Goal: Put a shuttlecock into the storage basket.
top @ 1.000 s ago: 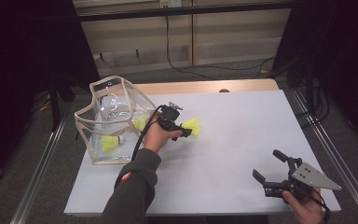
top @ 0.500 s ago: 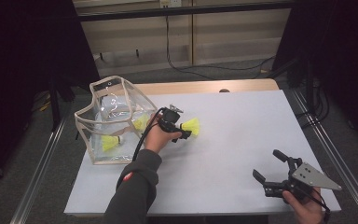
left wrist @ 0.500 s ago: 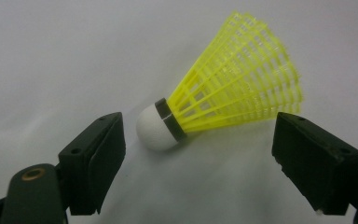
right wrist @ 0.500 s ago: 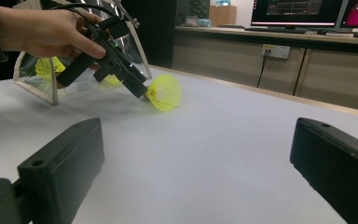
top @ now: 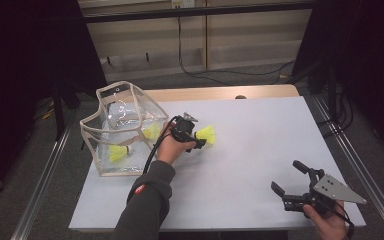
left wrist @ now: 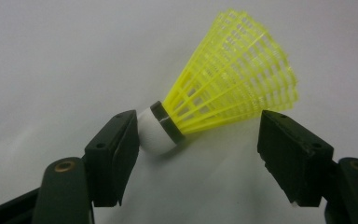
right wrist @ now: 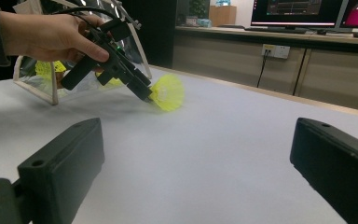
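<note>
A yellow shuttlecock [top: 207, 133] [left wrist: 223, 88] [right wrist: 168, 92] with a white cork lies on the white table [top: 260, 150], just right of a clear bag. My left gripper [top: 199, 141] [left wrist: 198, 128] [right wrist: 143, 93] straddles it, and its jaws have just been closing. One pad touches the cork while the other stands off from the skirt, so it is open around the shuttlecock. My right gripper [top: 286, 176] [right wrist: 196, 154] rests wide open near the table's front right corner with nothing between its jaws.
The clear plastic bag [top: 115, 91] [right wrist: 35, 88] with a beige rim stands at the table's left. It holds two more yellow shuttlecocks [top: 120, 152] [top: 152, 131]. A sleeved forearm [top: 147, 200] reaches in from the front. Metal rails run along both table sides.
</note>
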### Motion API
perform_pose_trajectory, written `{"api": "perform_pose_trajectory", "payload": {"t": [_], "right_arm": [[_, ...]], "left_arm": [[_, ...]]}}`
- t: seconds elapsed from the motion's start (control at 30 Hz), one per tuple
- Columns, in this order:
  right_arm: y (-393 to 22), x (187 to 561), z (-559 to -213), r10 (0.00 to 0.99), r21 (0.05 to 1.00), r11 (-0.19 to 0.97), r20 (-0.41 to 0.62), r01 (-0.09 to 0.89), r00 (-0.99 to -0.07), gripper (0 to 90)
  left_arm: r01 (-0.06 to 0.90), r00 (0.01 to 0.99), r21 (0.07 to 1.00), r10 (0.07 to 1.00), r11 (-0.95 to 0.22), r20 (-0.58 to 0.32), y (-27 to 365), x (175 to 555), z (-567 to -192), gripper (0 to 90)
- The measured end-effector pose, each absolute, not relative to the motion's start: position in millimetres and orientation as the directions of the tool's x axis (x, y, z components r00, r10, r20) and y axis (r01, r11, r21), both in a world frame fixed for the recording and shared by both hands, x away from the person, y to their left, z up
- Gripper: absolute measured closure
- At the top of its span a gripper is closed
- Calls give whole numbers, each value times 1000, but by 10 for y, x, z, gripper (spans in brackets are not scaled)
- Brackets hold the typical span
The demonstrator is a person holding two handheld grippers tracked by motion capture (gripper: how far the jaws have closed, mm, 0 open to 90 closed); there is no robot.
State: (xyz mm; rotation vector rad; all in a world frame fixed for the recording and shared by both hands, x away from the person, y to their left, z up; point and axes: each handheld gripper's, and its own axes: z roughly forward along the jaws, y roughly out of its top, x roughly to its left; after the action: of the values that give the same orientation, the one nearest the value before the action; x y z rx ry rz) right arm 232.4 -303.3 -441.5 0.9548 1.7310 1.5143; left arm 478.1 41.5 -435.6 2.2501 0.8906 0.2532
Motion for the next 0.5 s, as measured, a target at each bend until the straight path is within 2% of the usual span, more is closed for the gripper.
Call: {"api": "perform_pose_trajectory", "payload": {"t": [0.5], "right_arm": [[-3031,2324,-4415,847,991,72,-2,110,-532,27]], "left_arm": [[530,739,664,672,-527,-56,407,4819,-4448,403]]}}
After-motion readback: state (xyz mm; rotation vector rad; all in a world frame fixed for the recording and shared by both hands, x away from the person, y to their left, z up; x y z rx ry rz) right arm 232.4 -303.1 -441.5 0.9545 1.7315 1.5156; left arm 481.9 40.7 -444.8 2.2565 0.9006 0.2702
